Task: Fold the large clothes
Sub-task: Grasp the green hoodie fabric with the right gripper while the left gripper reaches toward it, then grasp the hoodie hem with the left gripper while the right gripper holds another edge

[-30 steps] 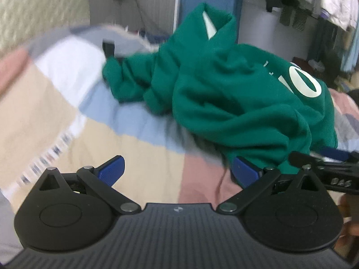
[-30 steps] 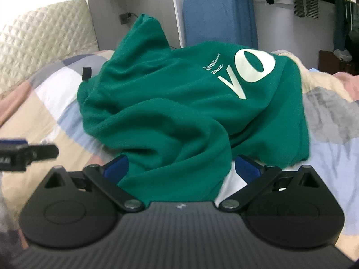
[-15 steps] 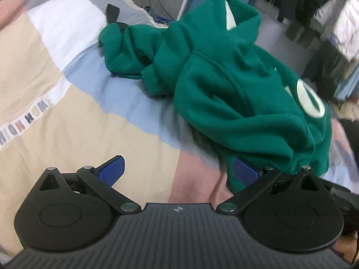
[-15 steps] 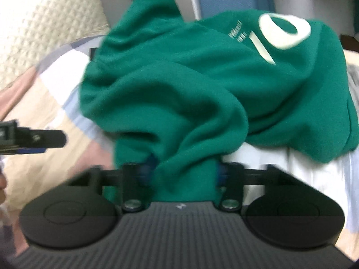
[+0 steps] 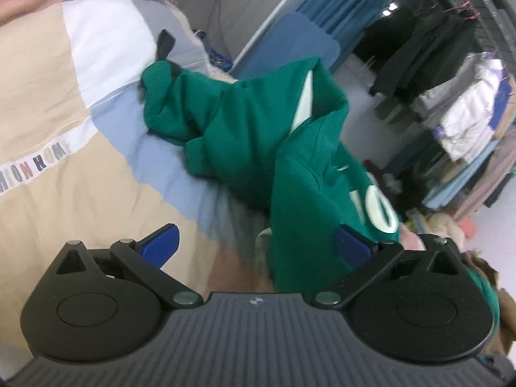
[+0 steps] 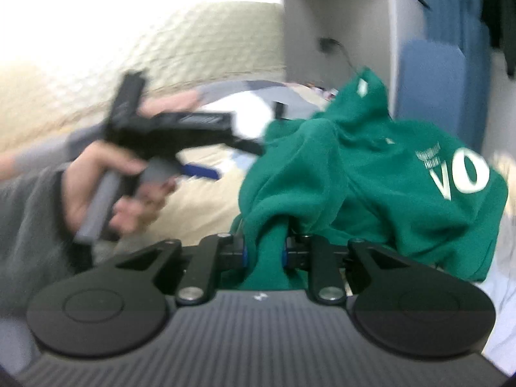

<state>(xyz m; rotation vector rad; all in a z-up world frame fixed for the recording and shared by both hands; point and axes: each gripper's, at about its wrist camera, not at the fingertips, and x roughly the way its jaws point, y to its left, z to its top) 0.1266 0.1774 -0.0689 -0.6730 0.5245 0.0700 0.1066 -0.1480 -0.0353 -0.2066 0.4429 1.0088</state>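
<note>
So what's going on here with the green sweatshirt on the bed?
A person is starting to fold a green sweatshirt heaped on a patchwork quilt. The right gripper is clamped on a bunch of its fabric. The left gripper is open beside it, holding nothing.

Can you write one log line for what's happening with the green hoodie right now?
right gripper: shut on green hoodie, lifting a fold | left gripper: open, empty | hoodie bunched on patchwork bedspread

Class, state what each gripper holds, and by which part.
Right gripper pinches a bunched fold of the green hoodie; which part is unclear. Left gripper is open, holding nothing.
</note>
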